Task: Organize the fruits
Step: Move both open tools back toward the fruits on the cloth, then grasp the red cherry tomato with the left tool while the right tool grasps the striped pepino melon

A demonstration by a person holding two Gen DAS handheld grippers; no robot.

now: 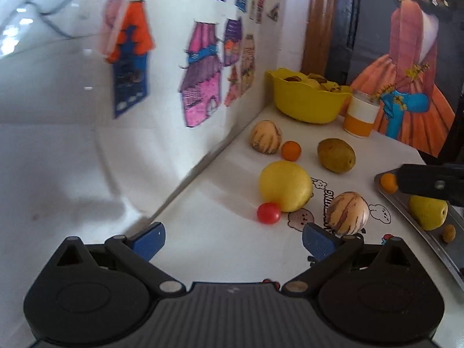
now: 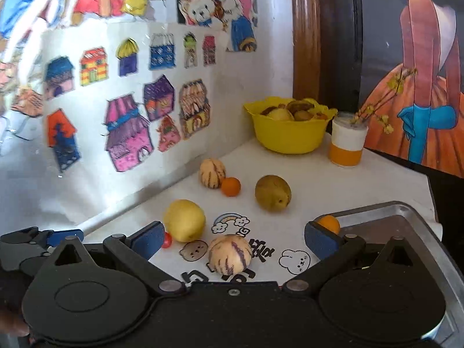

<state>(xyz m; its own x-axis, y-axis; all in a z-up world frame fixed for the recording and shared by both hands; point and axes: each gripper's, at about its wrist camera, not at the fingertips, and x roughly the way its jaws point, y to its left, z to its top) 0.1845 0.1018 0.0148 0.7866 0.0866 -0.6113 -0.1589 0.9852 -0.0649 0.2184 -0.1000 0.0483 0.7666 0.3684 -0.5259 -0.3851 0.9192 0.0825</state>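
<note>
Left tool [image 1: 233, 239]: blue-padded fingers spread wide, nothing between them, poised low over the white desk [image 1: 220, 249]. Right tool [image 2: 233, 239]: likewise spread and empty.

Loose fruit on the desk: a striped pale melon [image 2: 230, 254] nearest, just ahead of the right tool; a large yellow fruit [image 2: 185, 220] with a small red tomato [image 1: 268, 213] touching its near side; a brown-green fruit [image 2: 273, 193] further back; a second striped fruit [image 2: 212, 173] touching a small orange [image 2: 230, 186].

Metal tray [image 2: 377, 207] at right holds a small orange fruit [image 2: 328, 224] in its far corner and a yellow fruit [image 1: 428, 212].

Yellow bowl [image 2: 287, 133] of fruit stands in the back corner, with an orange-and-white cup [image 2: 346, 143] beside it.
</note>
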